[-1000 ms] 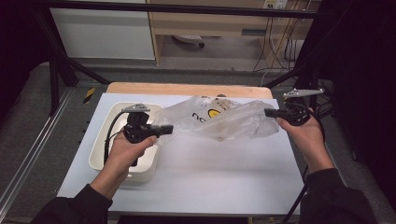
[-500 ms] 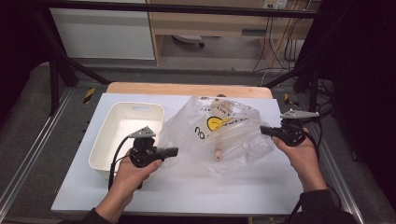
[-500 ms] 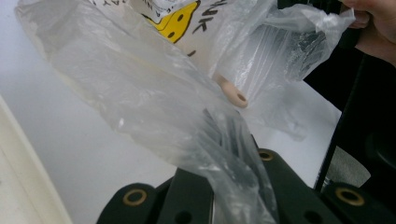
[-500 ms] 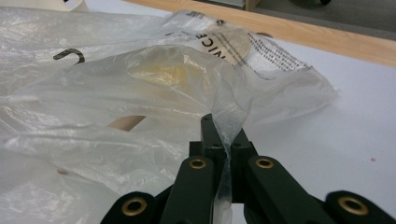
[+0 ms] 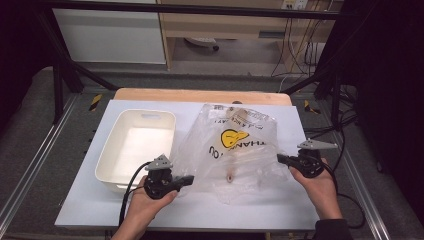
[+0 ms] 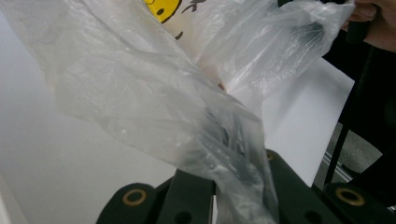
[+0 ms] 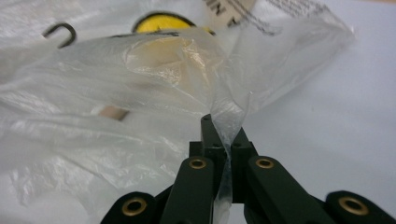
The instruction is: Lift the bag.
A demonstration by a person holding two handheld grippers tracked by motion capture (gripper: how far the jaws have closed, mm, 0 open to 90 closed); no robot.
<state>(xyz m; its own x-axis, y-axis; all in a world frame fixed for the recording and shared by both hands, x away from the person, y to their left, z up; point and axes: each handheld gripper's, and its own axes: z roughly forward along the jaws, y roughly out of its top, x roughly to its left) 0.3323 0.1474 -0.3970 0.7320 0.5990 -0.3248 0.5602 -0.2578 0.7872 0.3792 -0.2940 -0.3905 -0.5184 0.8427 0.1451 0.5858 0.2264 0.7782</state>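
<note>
The white table [image 5: 250, 215] sits on a pale wooden board, with grey floor, a metal frame and a tangle of cables beyond it. On it I count one clear plastic bag [image 5: 235, 150] with a yellow smiley print and black lettering, and one white rectangular tub [image 5: 112, 165] lying just left of the bag. Inside the bag one small pale, tan thing [image 5: 229, 177] shows through the film; I cannot tell what it is. I hold two grippers. My left gripper [image 5: 189, 180] is near the front edge, just in front of the tub's near right corner, and its jaws are clamped on the bag's left edge; in the left gripper view the film [image 6: 224, 154] is bunched over and between them. My right gripper [image 5: 280, 158] is toward the table's right side, its jaws clenched on a thin fold of the bag's right edge, which the right gripper view shows pinched between the tips [image 7: 223, 135]. The bag is stretched between the two, its body resting on the table right of the tub. Compared with half a second ago, both hands have drawn nearer to the front edge and the bag has come with them and lies flatter.
</note>
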